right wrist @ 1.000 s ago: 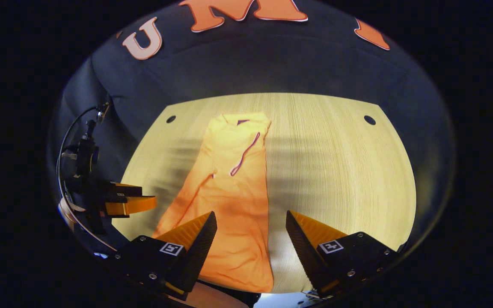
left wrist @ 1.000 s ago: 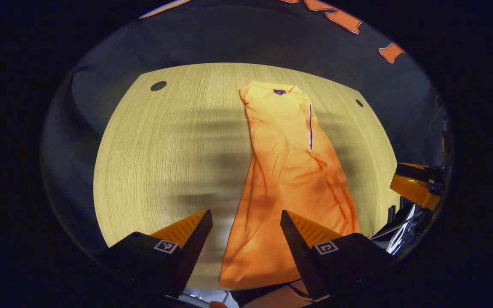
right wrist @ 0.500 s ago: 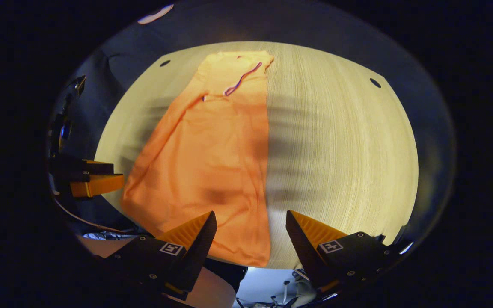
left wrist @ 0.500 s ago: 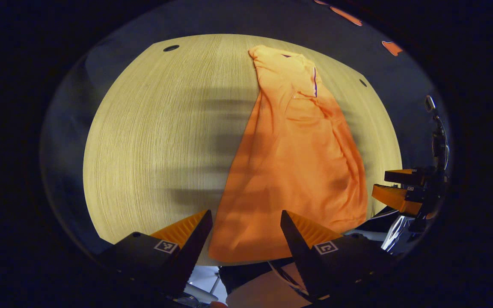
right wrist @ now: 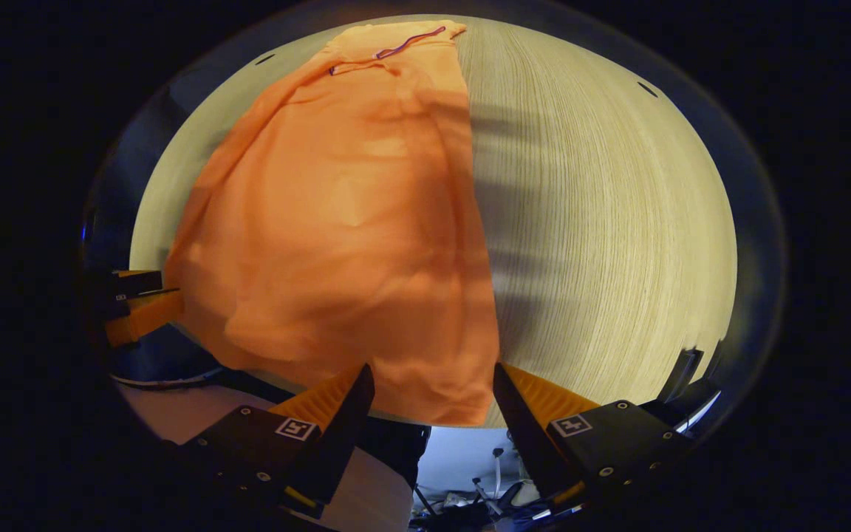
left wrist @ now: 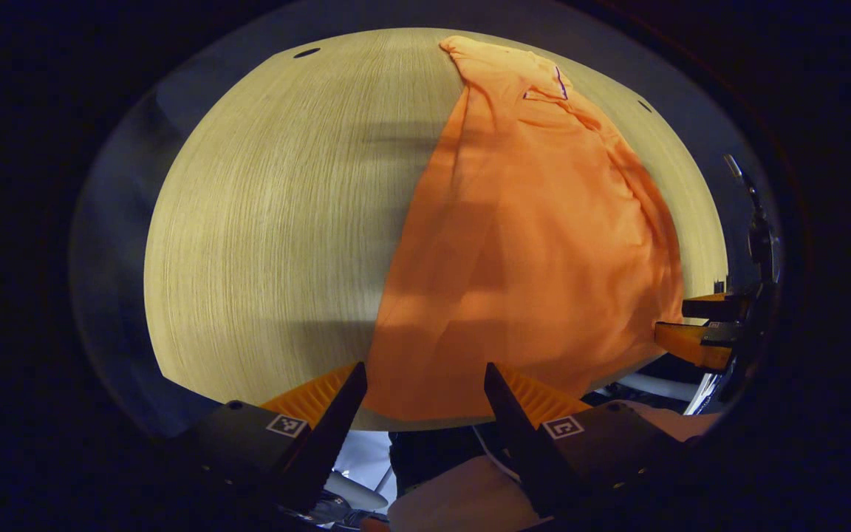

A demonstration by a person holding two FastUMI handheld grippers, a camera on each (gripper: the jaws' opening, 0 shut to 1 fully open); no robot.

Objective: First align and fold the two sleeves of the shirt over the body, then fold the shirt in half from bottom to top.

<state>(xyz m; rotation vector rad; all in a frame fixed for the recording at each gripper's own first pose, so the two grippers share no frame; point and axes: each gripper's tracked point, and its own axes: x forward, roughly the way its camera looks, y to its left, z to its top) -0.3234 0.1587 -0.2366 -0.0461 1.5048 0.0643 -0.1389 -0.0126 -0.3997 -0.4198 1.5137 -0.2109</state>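
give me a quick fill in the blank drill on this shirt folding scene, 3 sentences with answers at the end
1. The shirt lying on the wooden table is ____ in colour.
2. The jaws of the left gripper and of the right gripper are both ____.
3. Both grippers hover at the shirt's ____ edge, the end opposite the collar.

Missing words: orange; open; bottom
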